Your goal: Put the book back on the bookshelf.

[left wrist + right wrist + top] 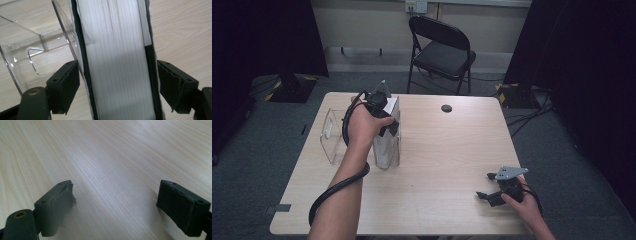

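Note:
A thick book point(117, 50) with white page edges and a dark cover stands on edge in the right bay of a clear acrylic holder point(25, 50). From above, the book point(384, 147) and the holder point(331, 135) sit at the table's left. My left gripper point(388, 125) reaches down over the book's top. In the left gripper view the left gripper point(117, 82) straddles the book, its pads beside the covers with a thin gap at the right one. My right gripper point(484, 186) rests near the table's front right. In its own view the right gripper point(116, 200) is open over bare wood.
The light wooden table point(447, 150) has a dark round grommet point(446, 108) near its far edge. A black folding chair point(442, 50) stands behind the table. Dark curtains hang at both sides, and cables lie on the floor at the right.

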A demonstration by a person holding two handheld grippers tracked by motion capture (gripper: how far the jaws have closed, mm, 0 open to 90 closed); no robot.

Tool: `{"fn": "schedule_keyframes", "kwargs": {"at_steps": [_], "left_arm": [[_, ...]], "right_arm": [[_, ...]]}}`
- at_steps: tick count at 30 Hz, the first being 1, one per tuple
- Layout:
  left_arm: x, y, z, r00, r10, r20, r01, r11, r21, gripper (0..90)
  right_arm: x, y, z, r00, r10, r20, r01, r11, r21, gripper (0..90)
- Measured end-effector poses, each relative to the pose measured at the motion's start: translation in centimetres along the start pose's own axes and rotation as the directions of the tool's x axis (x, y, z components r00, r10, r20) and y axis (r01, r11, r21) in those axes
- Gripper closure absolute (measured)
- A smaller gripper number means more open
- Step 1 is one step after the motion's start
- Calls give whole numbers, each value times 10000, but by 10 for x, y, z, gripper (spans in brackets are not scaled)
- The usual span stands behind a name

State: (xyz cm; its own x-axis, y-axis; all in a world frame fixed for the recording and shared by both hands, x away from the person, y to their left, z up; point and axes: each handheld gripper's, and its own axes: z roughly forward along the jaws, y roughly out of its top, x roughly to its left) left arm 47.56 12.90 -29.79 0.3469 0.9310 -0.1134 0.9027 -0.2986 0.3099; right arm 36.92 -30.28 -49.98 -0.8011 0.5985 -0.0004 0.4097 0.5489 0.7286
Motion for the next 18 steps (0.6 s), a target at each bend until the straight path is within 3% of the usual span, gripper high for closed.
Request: {"fn": "schedule_keyframes", "kwargs": {"at_steps": [5,11,18], "left_arm": [[-3,-5,-1,9985,496,246,-496,9988,-5,161],[-1,-8,-3,9987,461,231,-461,9989,-14,167],[-3,-13,-6,9969,771,179,-771,9970,11,167]], "right_arm": [[0,0,0,10000,-5,-9,5,10000,-2,121],[0,0,0,10000,-7,-19,7,10000,7,120],[0,0,0,10000,-11,-28,11,10000,8,120]]}}
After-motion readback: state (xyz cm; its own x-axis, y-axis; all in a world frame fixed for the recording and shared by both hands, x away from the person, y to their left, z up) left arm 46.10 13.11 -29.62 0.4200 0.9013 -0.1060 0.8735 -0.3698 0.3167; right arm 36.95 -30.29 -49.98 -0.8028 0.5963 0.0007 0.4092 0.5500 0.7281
